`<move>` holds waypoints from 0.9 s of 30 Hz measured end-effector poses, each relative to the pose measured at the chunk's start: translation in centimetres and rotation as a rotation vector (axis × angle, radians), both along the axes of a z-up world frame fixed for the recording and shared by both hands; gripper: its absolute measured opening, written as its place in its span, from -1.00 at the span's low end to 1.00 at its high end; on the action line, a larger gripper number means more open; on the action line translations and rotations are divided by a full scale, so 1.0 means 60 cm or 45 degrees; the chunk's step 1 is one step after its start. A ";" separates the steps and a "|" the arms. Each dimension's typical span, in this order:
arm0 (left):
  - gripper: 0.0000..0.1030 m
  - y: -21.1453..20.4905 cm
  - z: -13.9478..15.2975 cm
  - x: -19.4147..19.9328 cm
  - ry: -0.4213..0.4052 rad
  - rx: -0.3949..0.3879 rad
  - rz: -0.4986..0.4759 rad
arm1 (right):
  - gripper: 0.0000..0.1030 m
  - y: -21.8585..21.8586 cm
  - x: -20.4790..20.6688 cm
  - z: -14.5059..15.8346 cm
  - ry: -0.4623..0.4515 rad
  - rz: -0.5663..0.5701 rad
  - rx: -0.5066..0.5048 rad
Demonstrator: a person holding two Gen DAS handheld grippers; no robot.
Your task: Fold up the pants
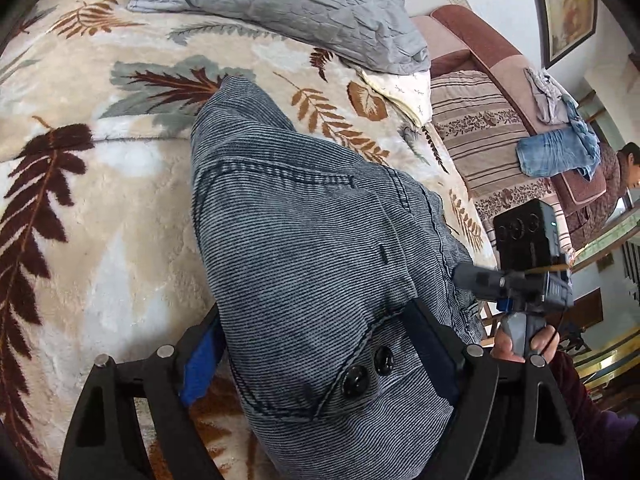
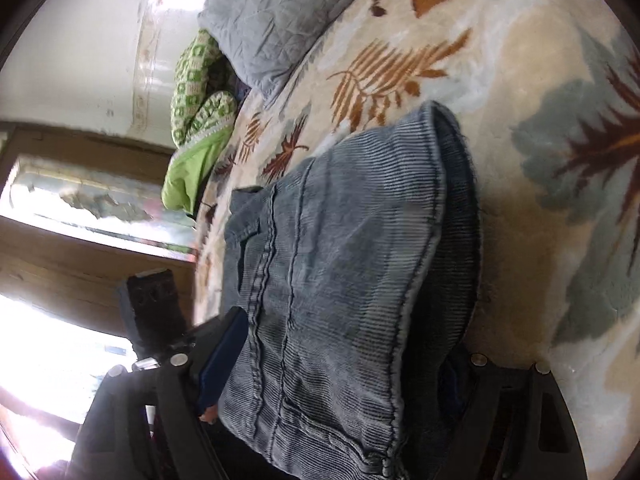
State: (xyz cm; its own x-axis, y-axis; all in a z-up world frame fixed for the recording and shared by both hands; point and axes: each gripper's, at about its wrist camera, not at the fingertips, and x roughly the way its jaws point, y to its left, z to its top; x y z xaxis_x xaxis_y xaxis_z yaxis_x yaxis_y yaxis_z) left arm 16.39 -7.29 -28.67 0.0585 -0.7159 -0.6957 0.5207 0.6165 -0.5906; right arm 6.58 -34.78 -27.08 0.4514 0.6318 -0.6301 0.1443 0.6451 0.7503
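Pants (image 1: 304,240) of grey-blue corduroy lie bunched on the leaf-patterned blanket (image 1: 80,208), below the grey pillow (image 1: 288,4). Left gripper (image 1: 320,340): jaws spread wide, waistband end with its two dark buttons (image 1: 368,368) filling the gap; the blue-padded fingers (image 1: 200,364) flank the cloth, but whether they press it cannot be told. Right gripper (image 2: 332,360): jaws equally wide, a seamed, folded portion of the pants (image 2: 340,260) between them; grip likewise cannot be told. In the left view, the right gripper's body (image 1: 524,264) sits at the pants' right edge, a hand (image 1: 520,344) on its handle
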 end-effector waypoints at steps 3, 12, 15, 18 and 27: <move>0.64 0.000 0.005 -0.005 -0.025 -0.010 -0.015 | 0.59 0.013 -0.005 0.011 -0.034 0.024 -0.084; -0.27 -0.004 0.031 -0.018 -0.128 -0.045 -0.053 | -0.04 0.053 -0.019 0.043 -0.183 0.084 -0.237; -0.37 -0.003 0.041 -0.021 -0.159 -0.038 -0.043 | -0.10 0.059 -0.023 0.049 -0.208 0.081 -0.260; -0.41 0.002 0.055 -0.025 -0.188 -0.051 -0.017 | -0.17 0.061 -0.030 0.062 -0.260 0.073 -0.245; -0.43 0.030 0.121 -0.026 -0.296 -0.052 0.088 | -0.28 0.086 -0.030 0.103 -0.407 0.087 -0.280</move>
